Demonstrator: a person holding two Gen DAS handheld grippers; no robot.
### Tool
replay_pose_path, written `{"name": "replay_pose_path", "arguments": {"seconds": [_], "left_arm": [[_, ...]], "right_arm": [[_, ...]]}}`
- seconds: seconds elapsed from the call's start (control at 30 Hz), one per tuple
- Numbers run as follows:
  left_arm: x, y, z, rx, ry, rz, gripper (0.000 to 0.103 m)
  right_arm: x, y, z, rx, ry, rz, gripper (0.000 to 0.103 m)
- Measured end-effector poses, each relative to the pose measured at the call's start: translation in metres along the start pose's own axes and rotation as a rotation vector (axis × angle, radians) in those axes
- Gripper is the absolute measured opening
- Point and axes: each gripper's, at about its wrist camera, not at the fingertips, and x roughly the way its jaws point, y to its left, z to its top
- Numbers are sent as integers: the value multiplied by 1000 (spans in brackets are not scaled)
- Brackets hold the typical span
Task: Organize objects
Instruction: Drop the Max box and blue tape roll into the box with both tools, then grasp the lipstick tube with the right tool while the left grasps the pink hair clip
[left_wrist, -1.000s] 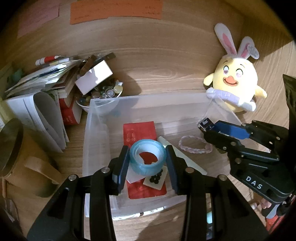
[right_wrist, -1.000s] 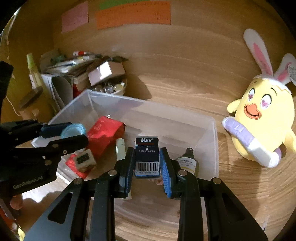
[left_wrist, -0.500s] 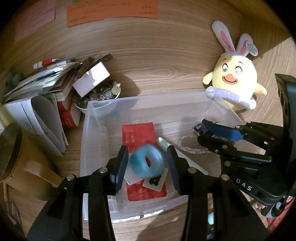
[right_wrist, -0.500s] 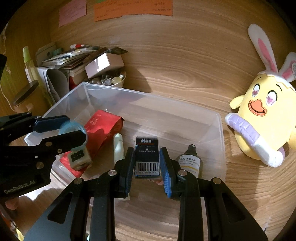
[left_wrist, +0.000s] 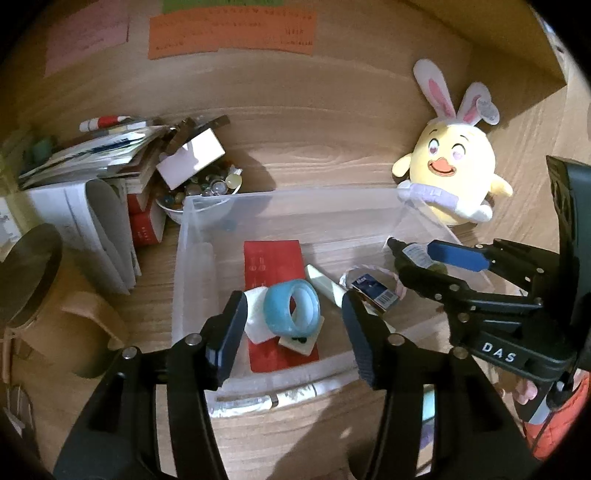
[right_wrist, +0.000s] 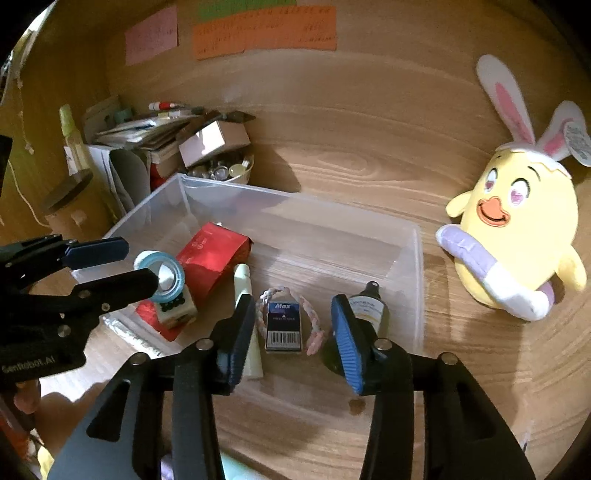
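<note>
Contents, left to right. Far left, on the table (left_wrist: 332, 155): a brown cup (left_wrist: 33, 280), a stack of papers and booklets (left_wrist: 85, 184), and a bowl of small beads (left_wrist: 199, 192) with a white card box (left_wrist: 190, 162) resting on it. Centre: a clear plastic bin (left_wrist: 192, 258), holding a red packet (left_wrist: 273, 258); a blue tape roll (left_wrist: 293, 306), now tipped on edge over a small white dotted block (left_wrist: 299, 341); a pale tube (left_wrist: 325, 286); a pink braided bracelet (right_wrist: 312, 314); a Max staple box (right_wrist: 283, 326) lying flat inside the bracelet's loop; and a dark bottle (right_wrist: 369, 306) at the bin's right end. Far right, outside the bin: a yellow bunny-eared plush (right_wrist: 517, 229). Left claw (left_wrist: 293, 321): jaws have just been opening and stand clear of the tape roll, which a second ago sat pinched between them; it now rests in the bin, released. Right claw (right_wrist: 291, 332): jaws likewise just opening, pads apart from the staple box, which they clamped until half a second ago; it has dropped to the bin floor. Status, as judged: both items are deposited, both claws are free to withdraw, and anything loose outside the bin remains to be sorted.
</note>
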Motion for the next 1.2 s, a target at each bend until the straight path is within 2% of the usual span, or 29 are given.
{"name": "replay_pose_path", "arguments": {"seconds": [0.13,0.43,0.53,0.73,1.0,1.2], "left_arm": [[-16,-1,-4,2,-27,7,65],[-42,5,-23,14,-28,26,70],[-46,7,-35,11,-8,23,75],[-47,3,-60,9,39,4,76],[-43,-2,-99,14,125,-3,76],[-34,-3,-116,-2,192,-45,76]], "right_arm": [[-17,-1,-3,4,-27,6,45],[-56,-1,-19,7,-79,26,54],[-64,-2,-31,9,-76,28,54],[-71,-3,-60,17,-35,36,55],[-69,-4,-109,17,68,25,55],[-61,-10,-126,30,123,28,55]]}}
